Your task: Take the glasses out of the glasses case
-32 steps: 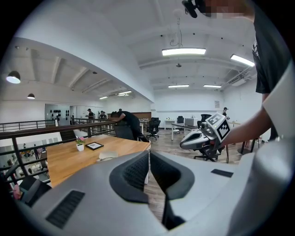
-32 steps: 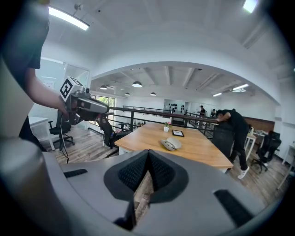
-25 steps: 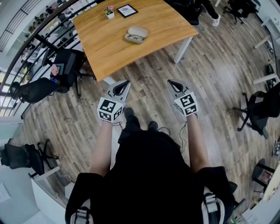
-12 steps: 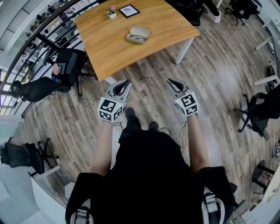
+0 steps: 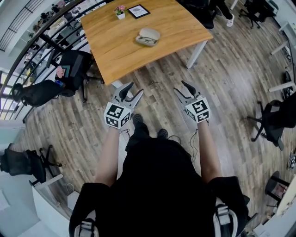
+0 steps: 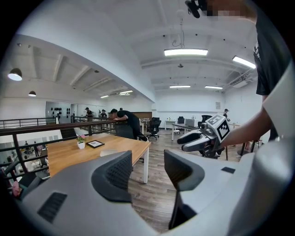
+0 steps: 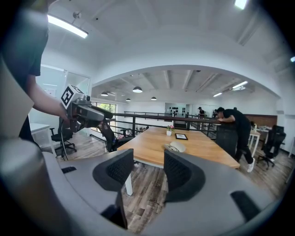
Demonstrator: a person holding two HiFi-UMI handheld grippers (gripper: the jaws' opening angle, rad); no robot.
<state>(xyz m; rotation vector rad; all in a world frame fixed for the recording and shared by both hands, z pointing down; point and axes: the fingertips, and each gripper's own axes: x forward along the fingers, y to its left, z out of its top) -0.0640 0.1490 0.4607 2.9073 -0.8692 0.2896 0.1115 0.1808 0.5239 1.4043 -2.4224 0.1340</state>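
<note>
A pale glasses case (image 5: 149,33) lies on the wooden table (image 5: 120,46) far ahead, with dark-rimmed glasses (image 5: 145,41) against its near side. Both grippers hang over the floor, well short of the table. My left gripper (image 5: 135,88) points at the table's near corner, and its jaws are opening with nothing between them. My right gripper (image 5: 180,86) is level with it to the right, its jaws also opening and empty. The right gripper view shows the case (image 7: 175,146) beyond the jaws (image 7: 148,169). The left gripper view shows only a pale edge of the case (image 6: 108,152).
A small flower pot (image 5: 120,11) and a framed picture (image 5: 134,11) stand at the table's far side. A black office chair (image 5: 69,68) sits left of the table, another chair (image 5: 274,115) at right. A railing runs behind the table, with a person (image 7: 234,120) leaning on it.
Both grippers' jaws have spread from shut to wide apart. The hands have stayed where they were.
</note>
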